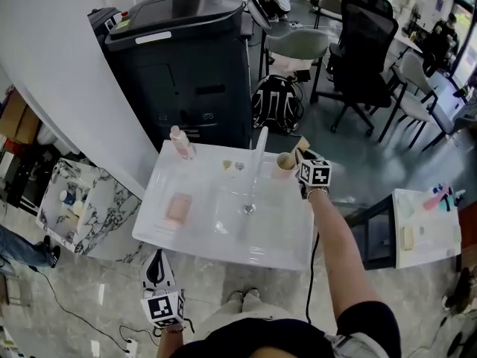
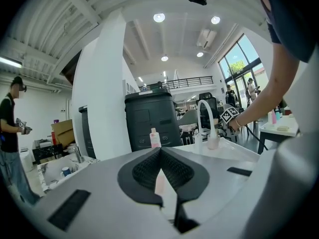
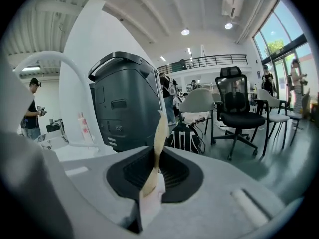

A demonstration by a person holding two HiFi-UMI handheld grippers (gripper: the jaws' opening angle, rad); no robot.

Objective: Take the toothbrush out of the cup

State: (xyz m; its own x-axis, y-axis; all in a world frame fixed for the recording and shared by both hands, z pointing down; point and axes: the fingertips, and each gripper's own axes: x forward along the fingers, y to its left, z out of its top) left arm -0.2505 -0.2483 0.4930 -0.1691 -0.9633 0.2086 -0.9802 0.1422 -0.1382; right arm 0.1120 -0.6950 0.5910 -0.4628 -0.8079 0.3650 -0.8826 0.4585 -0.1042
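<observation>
Looking down in the head view, the white desk (image 1: 287, 237) carries a sink with a curved faucet (image 1: 258, 151), a pink bottle (image 1: 181, 142) at the back left and the cup (image 1: 282, 171) at the back right corner. The right hand-held gripper (image 1: 296, 160) reaches to the cup's rim. The left hand-held gripper (image 1: 156, 265) hangs off the near edge, apart from everything.

Left gripper view: its jaws are together with nothing between them, and the cup stands well ahead beside the faucet.

Right gripper view: the jaws are clamped on the pale toothbrush (image 3: 159, 131), which stands nearly upright between the pads. Whether its lower end sits in the cup cannot be told.
</observation>
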